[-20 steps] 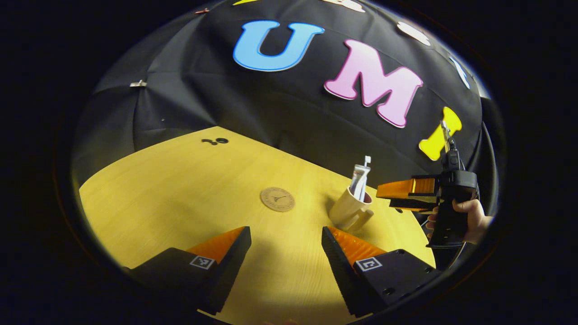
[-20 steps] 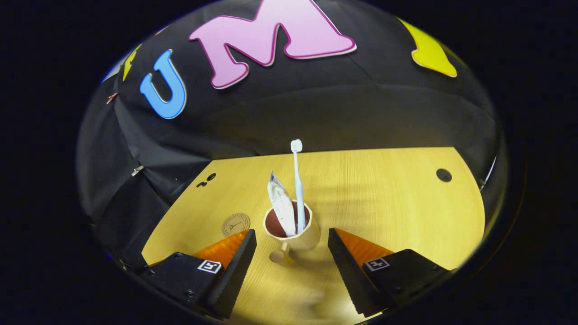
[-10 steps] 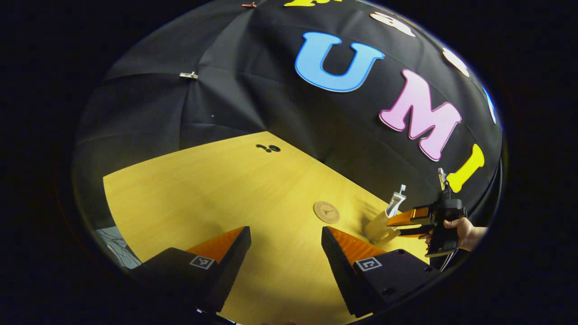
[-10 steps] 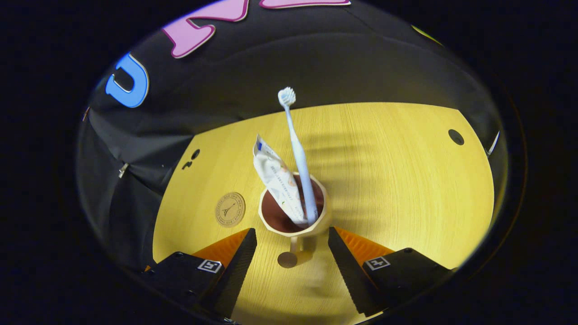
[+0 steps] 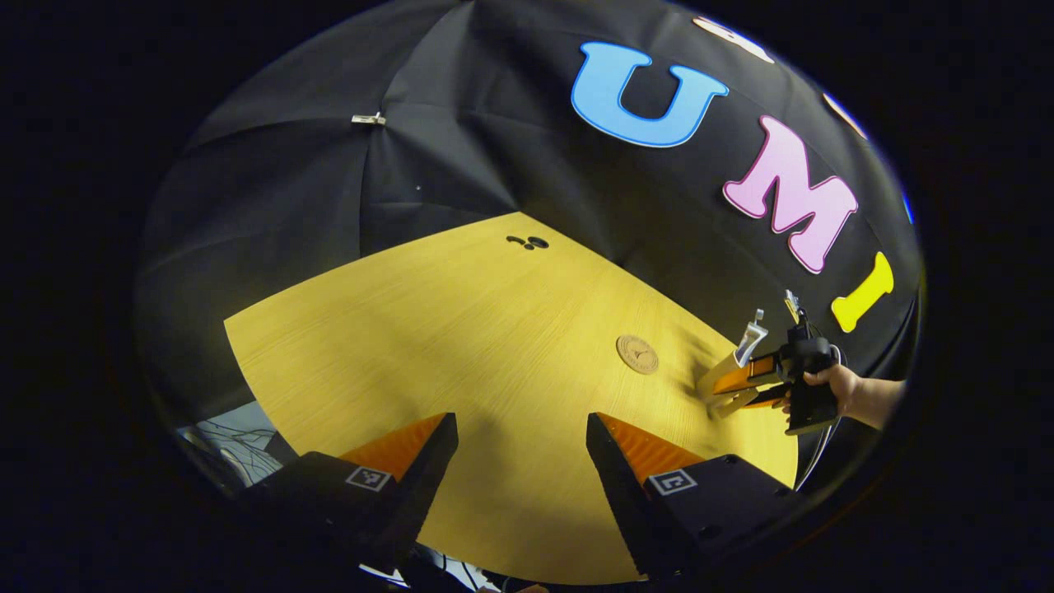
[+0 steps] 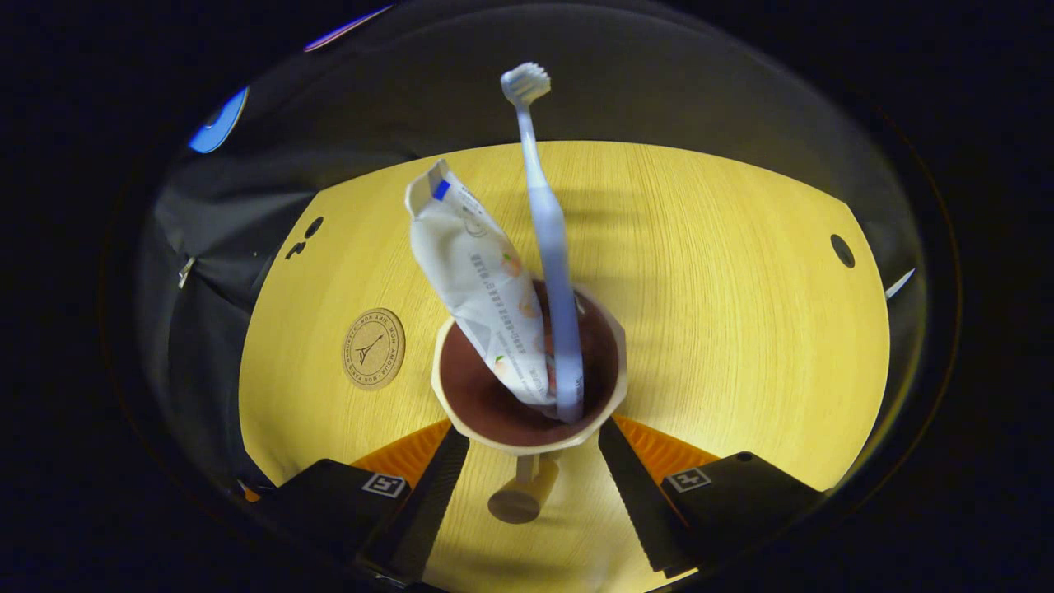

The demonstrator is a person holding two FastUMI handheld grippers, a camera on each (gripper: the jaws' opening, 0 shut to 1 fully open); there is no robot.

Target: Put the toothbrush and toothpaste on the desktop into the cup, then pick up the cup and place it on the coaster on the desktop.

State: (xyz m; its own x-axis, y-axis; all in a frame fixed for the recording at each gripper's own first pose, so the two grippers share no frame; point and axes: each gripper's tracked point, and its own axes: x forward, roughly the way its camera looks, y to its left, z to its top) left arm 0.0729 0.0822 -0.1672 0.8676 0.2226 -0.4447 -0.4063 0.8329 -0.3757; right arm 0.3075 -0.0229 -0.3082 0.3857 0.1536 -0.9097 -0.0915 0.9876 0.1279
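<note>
In the left gripper view, my left hand-held gripper (image 5: pixel 522 449) is hanging wide open over the worktop (image 5: pixel 461 346). In the right gripper view, my right hand-held gripper (image 6: pixel 533 465) is gaping wide around the cup (image 6: pixel 527 387), which is holding the toothbrush (image 6: pixel 547 247) and toothpaste (image 6: pixel 478 280), coaster (image 6: pixel 373 348) nearby.

This is a recording booth, not a real home. Black cloth (image 5: pixel 461 165) hangs all around as walls, held by small clips (image 5: pixel 368 119). A yellow wooden surface (image 5: pixel 461 346) stands in the middle, with round cable holes (image 6: pixel 841 250) in it. Loose wires (image 5: pixel 239 449) lie below its edge.
</note>
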